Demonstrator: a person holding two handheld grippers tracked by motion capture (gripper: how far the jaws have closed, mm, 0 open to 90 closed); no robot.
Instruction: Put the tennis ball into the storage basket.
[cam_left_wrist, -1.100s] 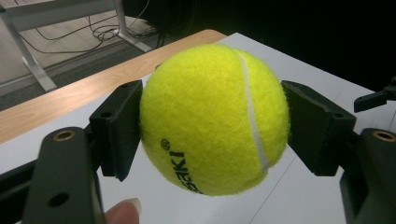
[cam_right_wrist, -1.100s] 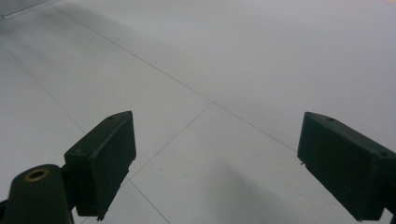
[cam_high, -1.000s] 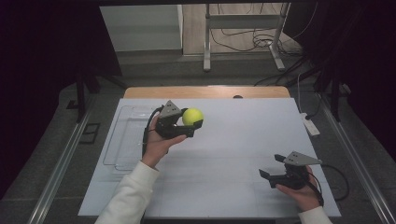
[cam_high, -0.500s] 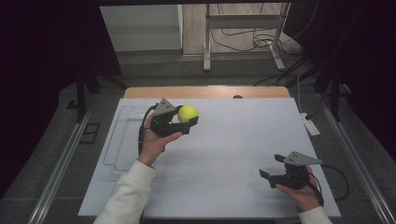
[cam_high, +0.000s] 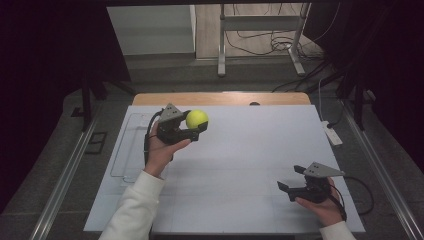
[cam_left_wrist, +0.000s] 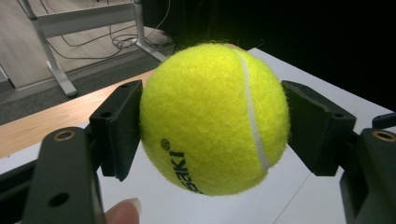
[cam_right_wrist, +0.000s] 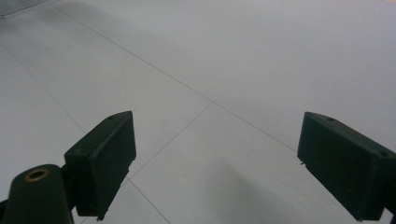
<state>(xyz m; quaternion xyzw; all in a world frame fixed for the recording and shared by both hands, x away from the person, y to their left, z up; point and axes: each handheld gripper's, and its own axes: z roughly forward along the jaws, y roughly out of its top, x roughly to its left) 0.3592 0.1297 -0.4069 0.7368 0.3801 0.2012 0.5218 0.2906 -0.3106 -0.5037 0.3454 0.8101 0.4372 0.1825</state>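
Left tool pinching tennis ball, upper left of frame: keep squeeze centred; right tool idles spread.

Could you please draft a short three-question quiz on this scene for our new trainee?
1. True or false: the left gripper holds the tennis ball between its jaws.
2. Which best describes the right gripper? A) shut on a ball B) open, holding nothing C) resting in the tray
3. On which side of the white table does the clear tray lie in the high view?

Key: 1. True. 2. B. 3. The left side.
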